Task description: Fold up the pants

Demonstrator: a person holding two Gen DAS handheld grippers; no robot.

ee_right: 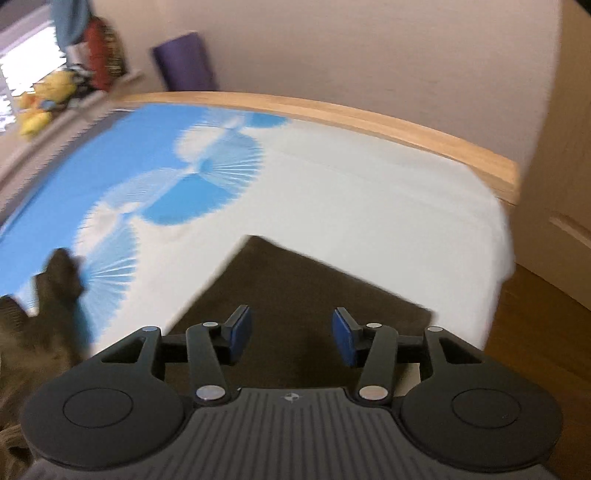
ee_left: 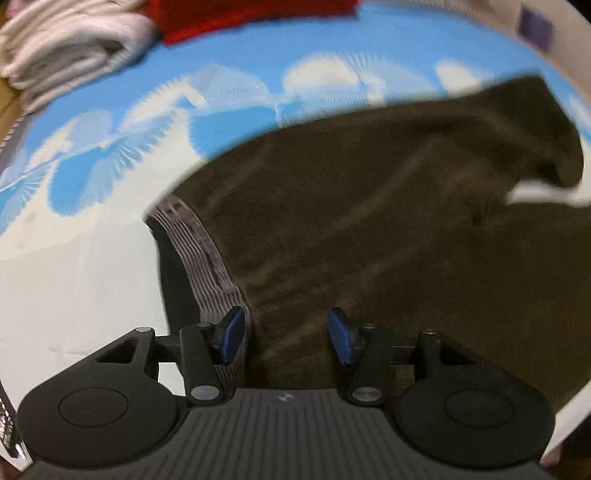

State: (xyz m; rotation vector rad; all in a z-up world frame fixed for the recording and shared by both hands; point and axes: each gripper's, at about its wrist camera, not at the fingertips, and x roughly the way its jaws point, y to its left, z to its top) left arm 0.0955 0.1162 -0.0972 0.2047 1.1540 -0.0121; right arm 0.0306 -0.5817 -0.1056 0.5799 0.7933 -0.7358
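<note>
only the left view shows the pants' (ee_left: 369,229) waistband (ee_left: 207,258).

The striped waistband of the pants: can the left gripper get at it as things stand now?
Probably yes. The left gripper is open, right above the pants. The waistband lies uncovered beside its left finger, with nothing between them.

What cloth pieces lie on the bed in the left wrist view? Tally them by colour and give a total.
Dark brown: 1, the pants
Red: 1, a red cloth
Cream: 1, a folded cream cloth
Total: 3
</note>
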